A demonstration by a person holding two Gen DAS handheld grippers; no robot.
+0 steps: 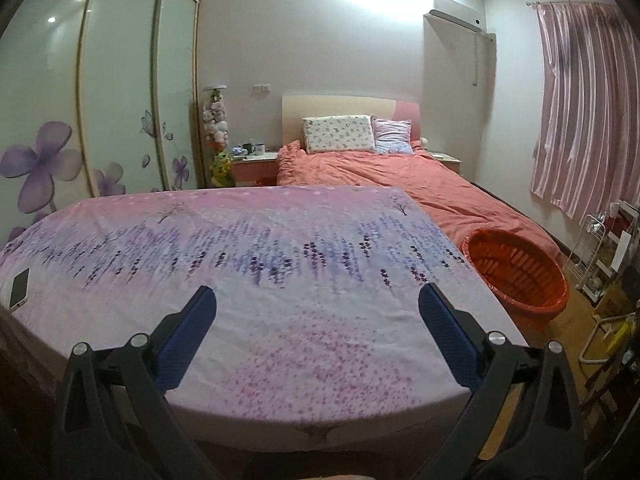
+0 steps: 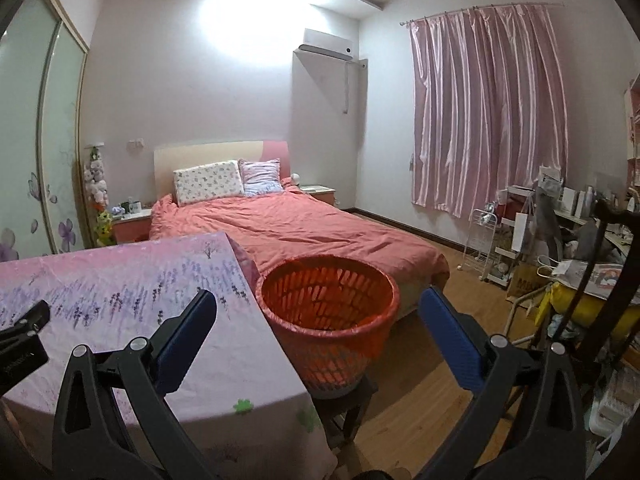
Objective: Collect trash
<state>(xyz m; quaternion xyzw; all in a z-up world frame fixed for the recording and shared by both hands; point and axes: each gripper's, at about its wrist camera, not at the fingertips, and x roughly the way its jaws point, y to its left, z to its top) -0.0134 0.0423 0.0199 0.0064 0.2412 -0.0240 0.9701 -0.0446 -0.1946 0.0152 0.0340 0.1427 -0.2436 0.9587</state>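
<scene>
1. Both claws hang wide apart with nothing in them: the left gripper (image 1: 317, 300) over the floral-covered table (image 1: 248, 248), the right gripper (image 2: 318, 306) facing the orange basket (image 2: 328, 320).
2. The basket sits on a dark stool (image 2: 352, 400) at the table's right edge, probably within reach for dropping trash.
3. No trash is visible; only a phone (image 1: 19, 287) lies far left, partly cut off.

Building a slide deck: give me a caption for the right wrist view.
Open right claw faces an orange mesh basket beside the floral-clothed table.
</scene>
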